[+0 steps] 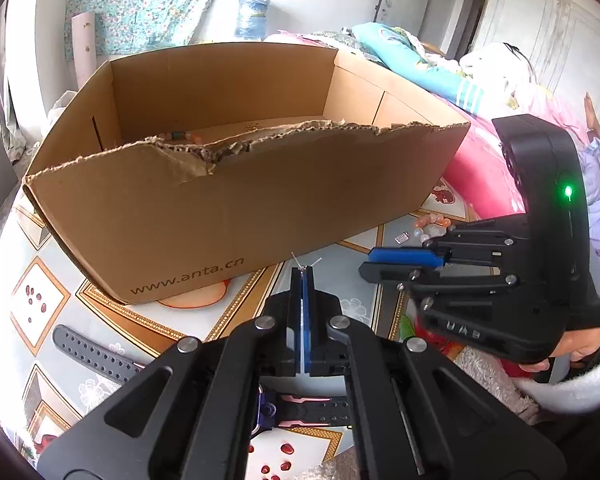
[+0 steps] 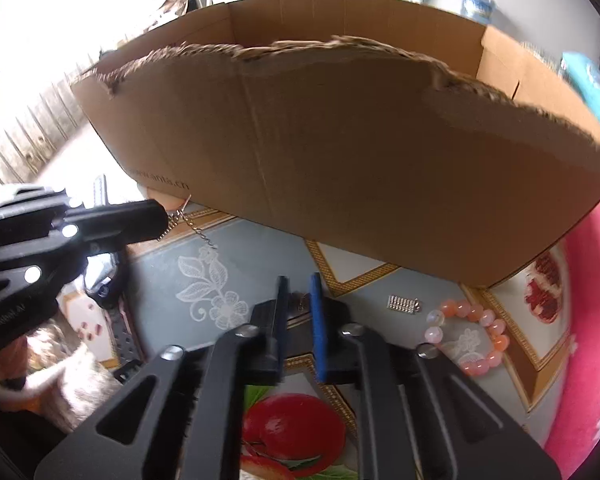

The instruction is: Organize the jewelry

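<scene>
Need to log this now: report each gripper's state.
Left gripper: shut on a thin chain.
Right gripper: narrowly open, a small dark piece between the jaws, grip unclear.

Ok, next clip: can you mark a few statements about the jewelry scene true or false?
1. The left gripper has its fingers shut on a thin chain. True.
2. The pink bracelet lies inside the box. False: it lies on the table, outside the box's near wall.
3. The box's near wall has a torn top edge. True.
4. A lid covers the box. False: its top is open.
</scene>
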